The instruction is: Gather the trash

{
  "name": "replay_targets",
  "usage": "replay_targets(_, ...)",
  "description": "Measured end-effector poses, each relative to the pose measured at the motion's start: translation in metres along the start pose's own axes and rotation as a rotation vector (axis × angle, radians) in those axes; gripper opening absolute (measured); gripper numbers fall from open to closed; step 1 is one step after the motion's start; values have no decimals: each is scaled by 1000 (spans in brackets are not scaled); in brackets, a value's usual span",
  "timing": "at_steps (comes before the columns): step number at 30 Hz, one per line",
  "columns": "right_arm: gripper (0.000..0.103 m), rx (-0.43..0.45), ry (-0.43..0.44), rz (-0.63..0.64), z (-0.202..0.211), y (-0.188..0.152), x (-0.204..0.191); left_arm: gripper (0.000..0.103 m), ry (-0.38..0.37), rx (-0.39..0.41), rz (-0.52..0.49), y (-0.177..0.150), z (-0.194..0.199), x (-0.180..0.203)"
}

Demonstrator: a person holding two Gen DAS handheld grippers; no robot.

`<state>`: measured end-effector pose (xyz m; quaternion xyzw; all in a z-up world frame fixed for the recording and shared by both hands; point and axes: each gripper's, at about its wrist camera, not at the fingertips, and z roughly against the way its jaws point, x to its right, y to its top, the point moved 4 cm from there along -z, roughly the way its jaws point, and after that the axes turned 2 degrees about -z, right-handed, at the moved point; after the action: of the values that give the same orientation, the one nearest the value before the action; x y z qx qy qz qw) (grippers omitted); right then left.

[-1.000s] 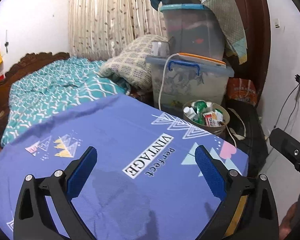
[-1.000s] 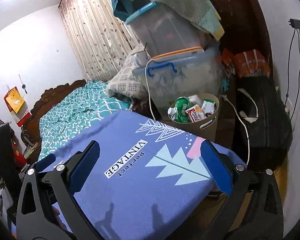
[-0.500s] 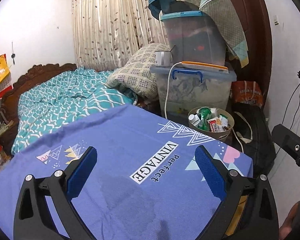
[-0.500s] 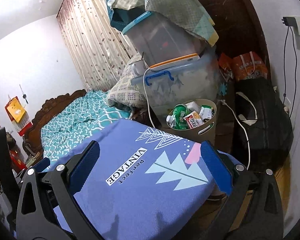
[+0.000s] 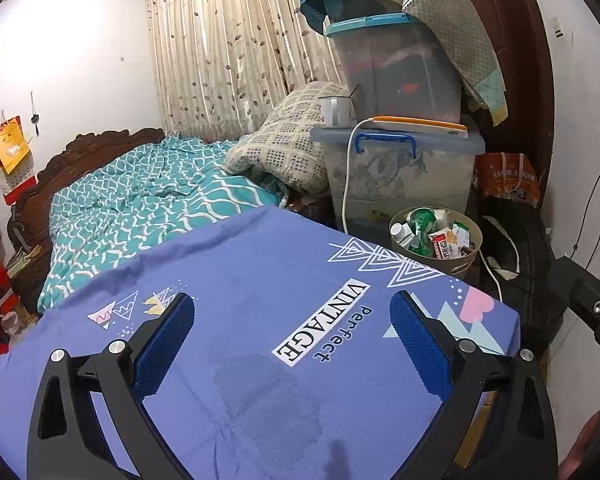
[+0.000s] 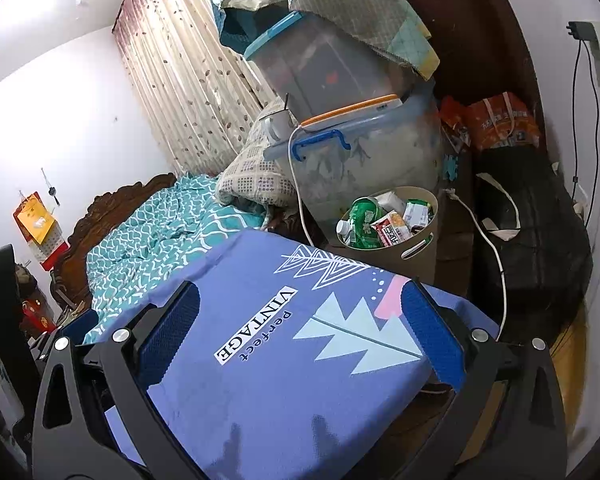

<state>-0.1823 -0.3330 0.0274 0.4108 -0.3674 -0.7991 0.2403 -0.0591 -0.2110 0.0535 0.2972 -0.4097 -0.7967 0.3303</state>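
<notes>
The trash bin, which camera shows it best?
The right wrist view. The bin sits larger and nearer the middle, with its side wall, handle slot and the cartons and green bottle inside visible. In the left wrist view the bin is smaller, and the purple cloth hides its lower part.

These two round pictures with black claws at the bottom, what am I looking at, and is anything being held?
Each picture comes from a camera mounted on a hand-held gripper, looking forward past its blue-padded jaws. One shows the left gripper, the other the right gripper. Both are wide open and hold nothing. They hover over a purple cloth printed "VINTAGE", which has a damp-looking patch. Beyond it stands a tan bin full of bottles and cartons, beside stacked plastic boxes and a bed.
</notes>
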Motion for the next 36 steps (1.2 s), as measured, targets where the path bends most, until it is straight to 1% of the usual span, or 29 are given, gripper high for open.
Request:
replay_targets(9,100,-13,3,-3,-2,-1,-1,94,11,-11,-9,-1,-2,0)
replay_targets(19,100,-15,6,-8,0,-1,-3,94,53,-19,-28,-1,0,-2)
replay_targets(26,100,-10,11,-7,1,1,-4,94,41,-41,-30,-2,-1,-1)
replay_targets(31,100,-4,7,-12,3,1,-3,94,69,-43,-37,-3,-2,0)
replay_targets(36,100,-5,8,-12,3,1,-2,94,61,-50,-36,-2,-4,1)
